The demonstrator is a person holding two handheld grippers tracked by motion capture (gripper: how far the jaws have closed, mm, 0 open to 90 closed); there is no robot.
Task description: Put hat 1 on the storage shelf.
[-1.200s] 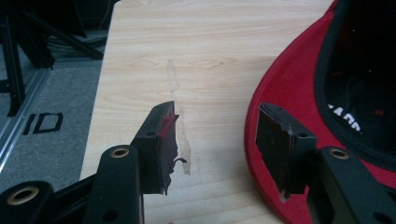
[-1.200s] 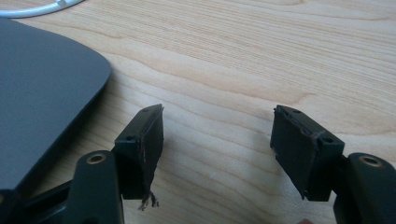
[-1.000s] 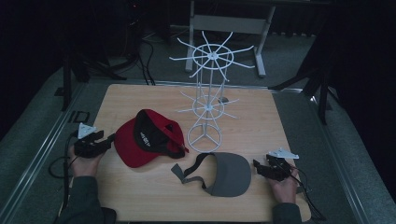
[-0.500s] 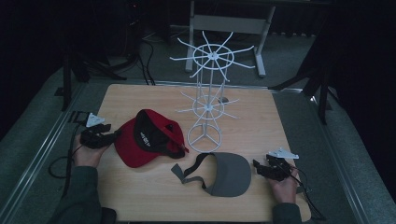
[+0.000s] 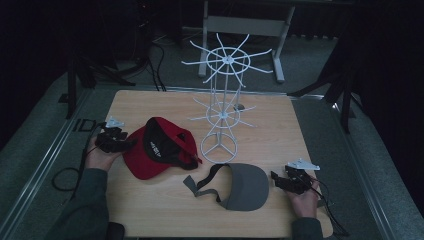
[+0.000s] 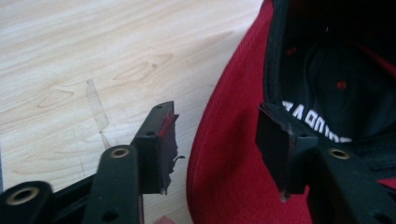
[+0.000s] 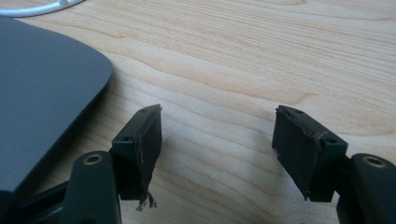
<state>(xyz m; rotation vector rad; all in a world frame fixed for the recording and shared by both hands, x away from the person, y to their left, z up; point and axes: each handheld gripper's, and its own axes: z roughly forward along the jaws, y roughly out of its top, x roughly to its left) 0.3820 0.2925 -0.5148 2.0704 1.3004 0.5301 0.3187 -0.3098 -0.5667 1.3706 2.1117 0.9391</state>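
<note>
A red cap (image 5: 157, 150) with a black lining lies upside down at the table's left. Its red brim (image 6: 224, 154) runs between the jaws of my left gripper (image 6: 217, 140), which stands open; one jaw is over the wood, the other over the cap's black inside. From above, the left gripper (image 5: 129, 145) touches the cap's left edge. A grey visor (image 5: 245, 187) lies at the front centre. My right gripper (image 5: 276, 179) rests just right of it, open, with bare wood between its jaws (image 7: 217, 140) and the visor (image 7: 46, 93) to their left.
A white wire rack (image 5: 225, 100) with spoked arms stands on a ring base (image 5: 218, 145) at the table's middle, just behind the visor. The wooden table (image 5: 280, 130) has bare room at the right and back. Cables trail off both front corners.
My left gripper has moved right and forward, up to the red cap, and its jaws now straddle the brim. The right gripper has stayed where it was.
</note>
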